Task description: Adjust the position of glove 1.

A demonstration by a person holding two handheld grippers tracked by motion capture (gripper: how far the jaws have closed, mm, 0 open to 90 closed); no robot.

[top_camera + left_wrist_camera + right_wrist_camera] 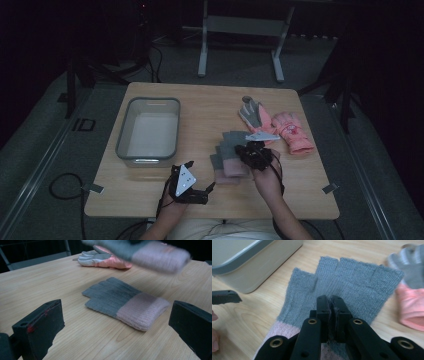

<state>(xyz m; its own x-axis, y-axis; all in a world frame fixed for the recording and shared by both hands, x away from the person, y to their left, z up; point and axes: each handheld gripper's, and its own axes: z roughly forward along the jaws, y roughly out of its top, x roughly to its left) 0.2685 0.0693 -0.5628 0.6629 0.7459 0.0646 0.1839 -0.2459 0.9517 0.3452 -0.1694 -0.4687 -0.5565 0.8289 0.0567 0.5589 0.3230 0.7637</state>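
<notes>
My right gripper [256, 152] [331, 301] is shut on a knit glove [234, 139] [352, 280] with grey fingers and a pink cuff, pinching its grey part and holding it above the table's middle. In the left gripper view this glove [155, 253] is a blur in the air. A matching knit glove [231, 169] [122, 305] lies flat on the wood beneath and beside it. My left gripper [207, 192] [117, 315] rests near the front edge, open, its jaws wide apart and pointing at the lying glove without touching it.
A pair of pink ski gloves [292, 132] [105, 260] [412, 307] lies at the right of the table [200, 105]. A grey-rimmed tub [122, 132] [249, 255] stands at the left. The left gripper's jaw tip [224, 297] shows near the tub.
</notes>
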